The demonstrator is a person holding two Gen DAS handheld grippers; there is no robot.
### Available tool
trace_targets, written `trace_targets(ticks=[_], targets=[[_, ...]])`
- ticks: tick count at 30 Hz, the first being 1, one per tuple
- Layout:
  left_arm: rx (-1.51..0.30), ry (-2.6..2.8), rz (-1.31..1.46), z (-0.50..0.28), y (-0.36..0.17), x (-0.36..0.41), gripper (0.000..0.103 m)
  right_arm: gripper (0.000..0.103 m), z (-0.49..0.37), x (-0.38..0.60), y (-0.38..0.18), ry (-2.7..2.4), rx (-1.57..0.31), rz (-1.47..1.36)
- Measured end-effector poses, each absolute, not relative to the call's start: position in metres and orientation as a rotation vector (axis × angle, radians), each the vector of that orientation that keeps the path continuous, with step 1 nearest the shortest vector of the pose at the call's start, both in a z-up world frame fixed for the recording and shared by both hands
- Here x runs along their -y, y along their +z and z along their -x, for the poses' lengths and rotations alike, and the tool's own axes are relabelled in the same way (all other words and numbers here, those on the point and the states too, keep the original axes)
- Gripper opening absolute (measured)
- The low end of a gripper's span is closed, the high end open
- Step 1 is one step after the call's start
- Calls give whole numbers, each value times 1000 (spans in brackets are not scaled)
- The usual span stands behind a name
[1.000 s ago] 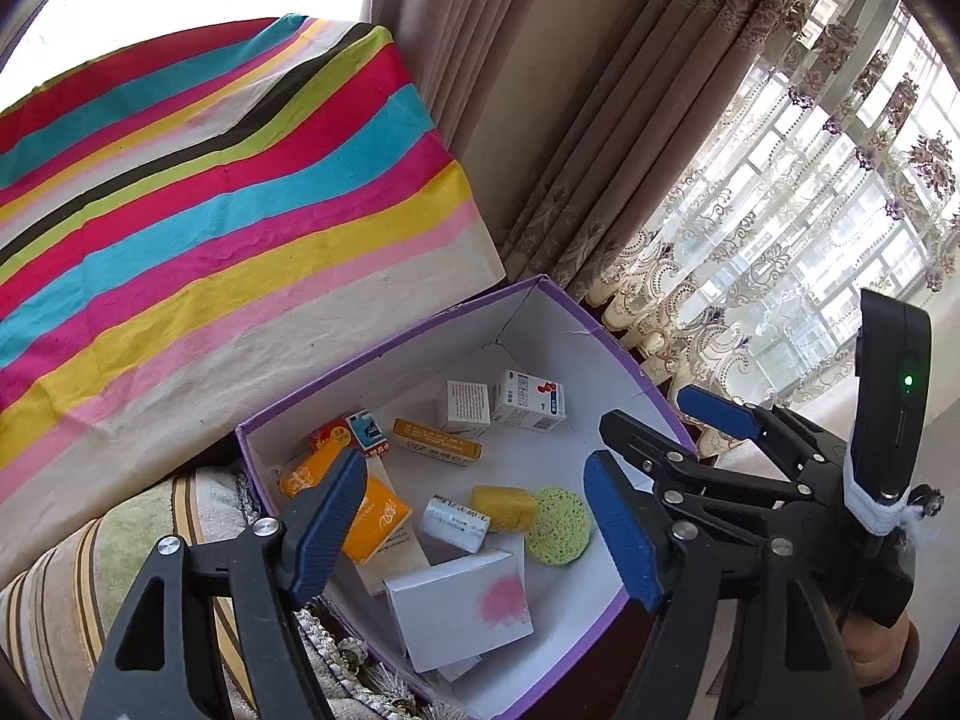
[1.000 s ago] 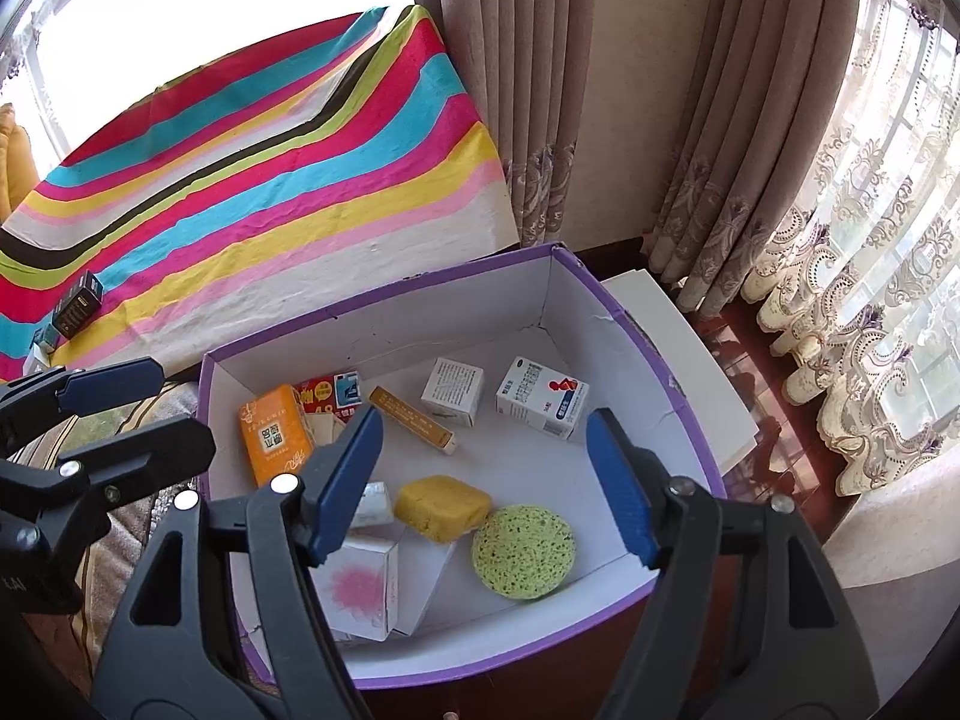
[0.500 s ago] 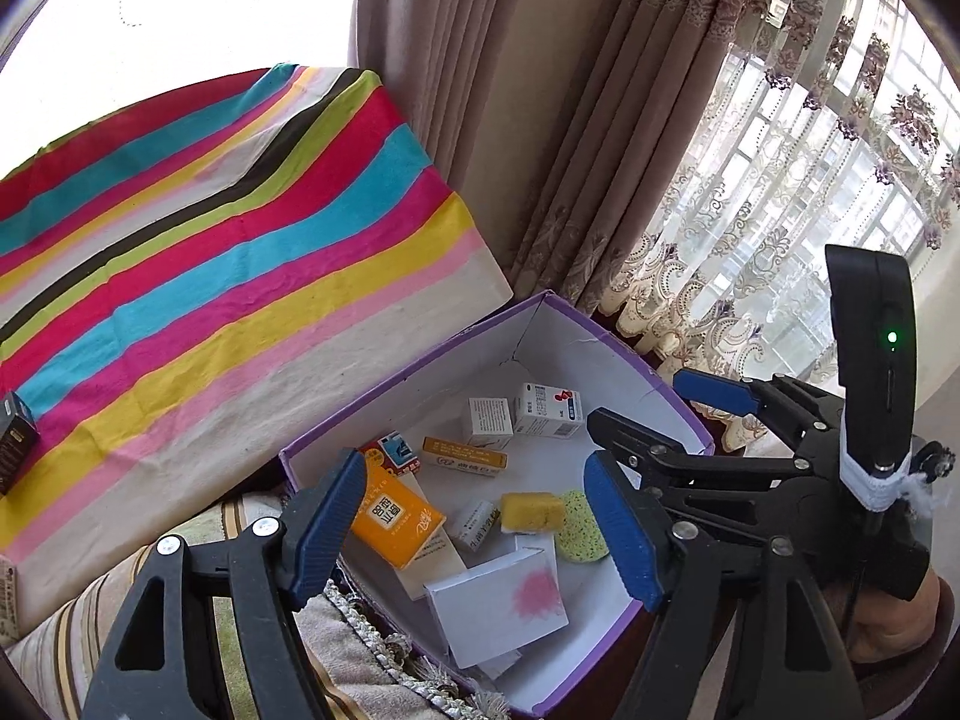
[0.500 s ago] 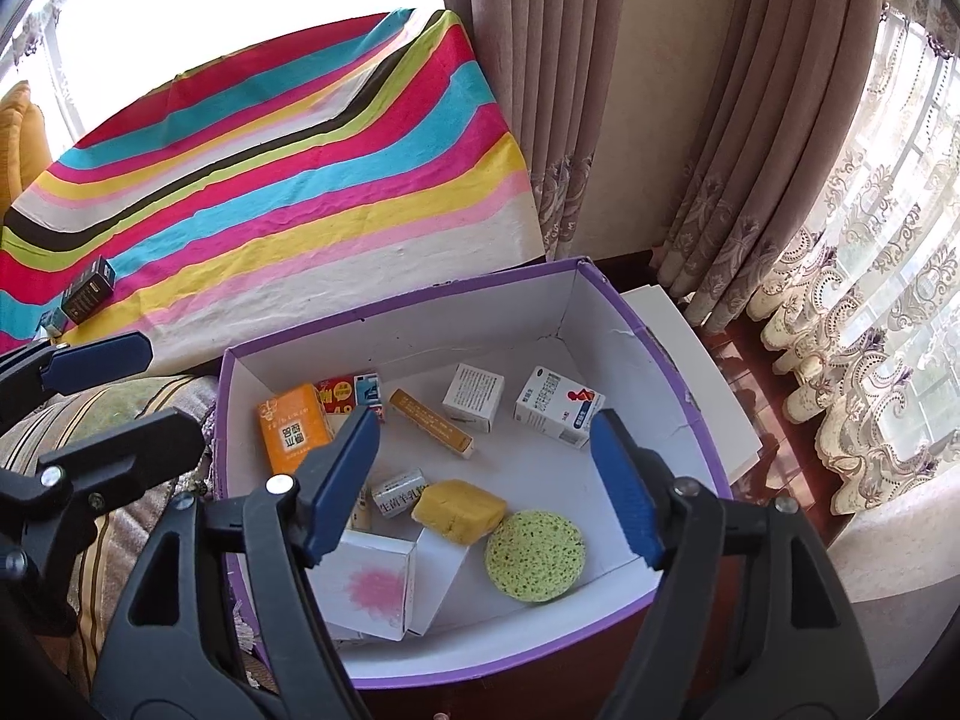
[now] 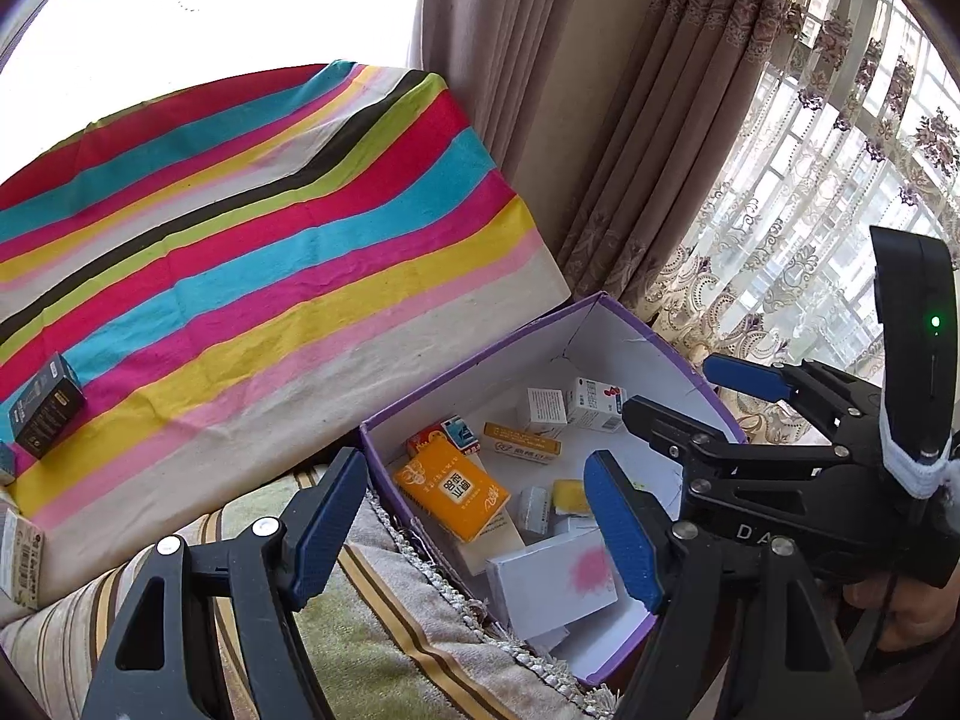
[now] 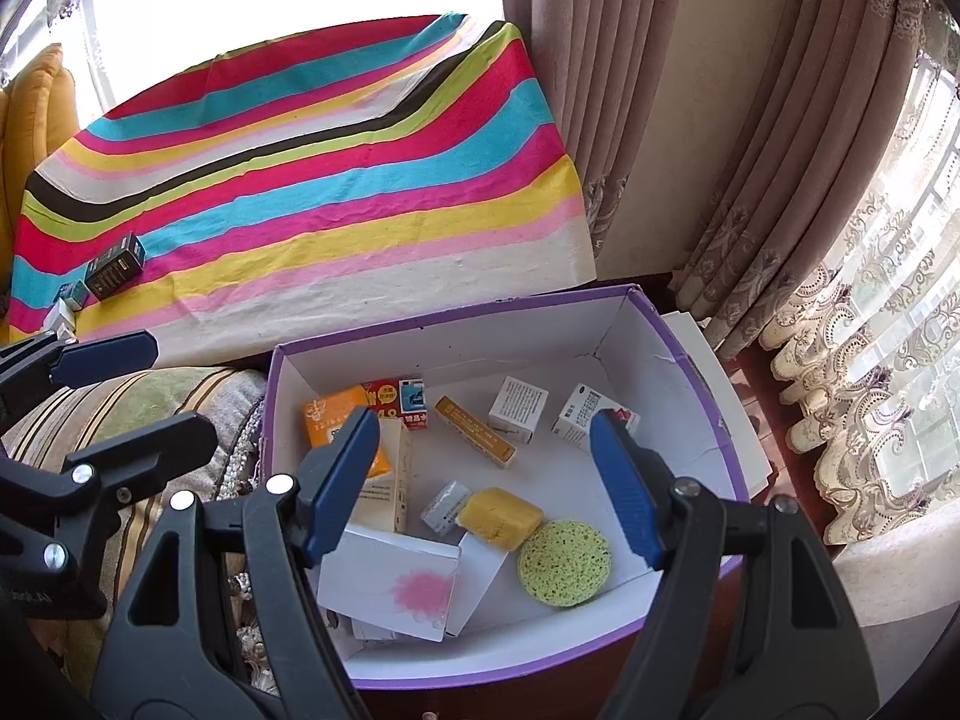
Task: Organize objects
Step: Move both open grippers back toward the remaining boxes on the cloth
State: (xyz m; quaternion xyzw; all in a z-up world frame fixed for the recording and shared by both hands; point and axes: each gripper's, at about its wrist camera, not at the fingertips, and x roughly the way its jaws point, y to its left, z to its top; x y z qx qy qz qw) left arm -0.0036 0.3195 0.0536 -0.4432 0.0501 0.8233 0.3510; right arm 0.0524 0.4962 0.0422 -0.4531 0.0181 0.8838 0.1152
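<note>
A purple-rimmed white box (image 6: 684, 354) (image 5: 660, 342) holds several small items: an orange carton (image 5: 450, 489), a yellow sponge (image 6: 501, 516), a round green sponge (image 6: 564, 561), a white box with a pink blot (image 6: 390, 579) and small medicine boxes (image 6: 519, 417). My left gripper (image 5: 474, 531) is open and empty over the box's left edge. My right gripper (image 6: 486, 483) is open and empty above the box; it also shows in the left wrist view (image 5: 684, 387). A black box (image 5: 45, 405) (image 6: 114, 267) lies on the striped cloth at the left.
A striped cloth (image 6: 312, 180) covers the raised surface behind the box. A striped cushion (image 5: 384, 630) lies left of the box. Curtains (image 6: 750, 120) hang at the back right. More small boxes (image 6: 69, 300) sit at the cloth's left edge.
Both grippers have pulled back and swung left, so more of the striped cloth and the black box on it have come into view. Both stay open and empty.
</note>
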Motion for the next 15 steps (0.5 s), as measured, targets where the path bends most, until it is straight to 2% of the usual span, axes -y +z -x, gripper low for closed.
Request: trace_targets(ticks=[15], targets=[[-3,2313,1197,21,57,-247,76,76,-38,-430,54,2751,-30,1330]])
